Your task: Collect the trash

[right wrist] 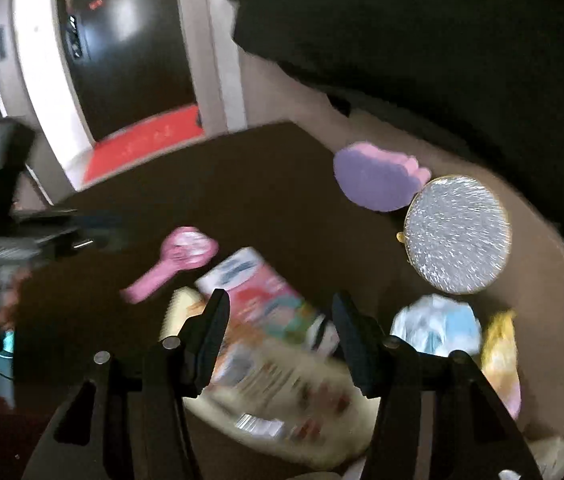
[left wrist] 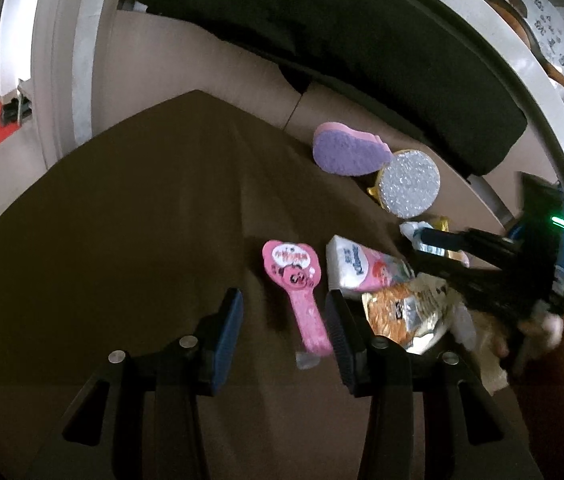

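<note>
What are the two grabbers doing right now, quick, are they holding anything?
Left gripper: open and holding nothing; the pink wrapper lies between its fingers.
Right gripper: open and holding nothing, above the snack bag.

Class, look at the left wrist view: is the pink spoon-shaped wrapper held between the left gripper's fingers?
No. The pink wrapper lies flat on the brown table, beyond the open left gripper.
</note>
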Demonstrator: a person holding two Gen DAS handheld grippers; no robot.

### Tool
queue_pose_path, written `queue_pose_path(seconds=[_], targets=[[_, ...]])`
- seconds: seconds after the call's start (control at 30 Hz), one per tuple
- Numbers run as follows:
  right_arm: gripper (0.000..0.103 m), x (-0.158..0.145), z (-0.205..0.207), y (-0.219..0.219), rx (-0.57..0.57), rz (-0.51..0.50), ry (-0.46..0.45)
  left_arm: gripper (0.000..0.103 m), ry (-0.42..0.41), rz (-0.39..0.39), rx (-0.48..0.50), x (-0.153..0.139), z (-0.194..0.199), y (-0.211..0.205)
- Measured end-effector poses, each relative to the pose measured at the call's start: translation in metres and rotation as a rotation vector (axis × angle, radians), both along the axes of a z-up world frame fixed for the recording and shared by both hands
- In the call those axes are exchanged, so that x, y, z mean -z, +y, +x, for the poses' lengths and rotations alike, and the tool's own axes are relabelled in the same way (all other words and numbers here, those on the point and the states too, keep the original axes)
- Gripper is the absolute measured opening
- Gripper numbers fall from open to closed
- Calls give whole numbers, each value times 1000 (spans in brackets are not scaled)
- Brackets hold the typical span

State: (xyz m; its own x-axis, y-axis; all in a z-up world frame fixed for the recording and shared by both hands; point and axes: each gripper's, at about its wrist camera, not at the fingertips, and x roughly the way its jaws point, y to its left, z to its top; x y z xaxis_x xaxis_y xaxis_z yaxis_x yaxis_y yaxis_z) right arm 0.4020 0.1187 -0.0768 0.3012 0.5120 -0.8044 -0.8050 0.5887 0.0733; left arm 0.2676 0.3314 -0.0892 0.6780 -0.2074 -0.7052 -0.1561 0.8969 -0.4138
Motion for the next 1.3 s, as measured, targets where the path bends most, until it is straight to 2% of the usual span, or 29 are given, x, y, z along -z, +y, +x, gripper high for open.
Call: queue_pose_path(seconds=[0.1, 0.17, 0.27, 0.33, 0.4, 0.43, 0.47, 0.6, 0.7, 0.8, 0.9, 1.0, 1.07, 1.17, 1.2, 1.3], targets=[[51, 22, 15, -6, 35, -51, 48, 44, -5, 5, -1, 0, -10, 5], [51, 27, 12, -19, 65, -20, 97, 44, -5, 5, -1, 2, -14, 10], [53, 29, -10, -35, 61, 3, 128, 44, -1, -23, -6, 8, -9, 13], [52, 31, -34, -33, -2, -19, 147, 44, -6, -46, -10, 10, -6, 13], [52, 30, -54, -25, -61, -72, 87, 44, -11, -56, -9, 11, -3, 11], [52, 25, -65, -21, -83, -95, 16, 44, -11, -56, -2, 11, -2, 9], [52, 19, -70, -19, -94, -96, -32, 44, -10, -53, 5, 12, -1, 7], [52, 1, -59, -5, -111, -62, -117, 44, -7, -38, 39, 10, -1, 2], [52, 5, -43, 17, -163, -82, -124, 44, -2, -32, 56, 10, -1, 2], [52, 20, -29, 32, -224, -145, -133, 44, 2, -12, 69, 9, -1, 4], [53, 32, -16, 41, -247, -171, -116, 44, 0, 37, 57, 7, 1, 3], [59, 38, 1, 38, -222, -130, -40, 44, -10, 83, 41, 5, 6, -1], [60, 42, 14, 34, -195, -90, 45, 44, -10, 106, 26, 5, 12, -5], [52, 38, 23, 24, -87, -60, 97, 44, 3, 108, 22, 7, 23, -13], [47, 36, 23, 19, -51, -53, 101, 44, 12, 105, 15, 9, 29, -15], [44, 12, 26, -12, 88, 84, 149, 44, 32, 94, -42, 10, 43, -18]])
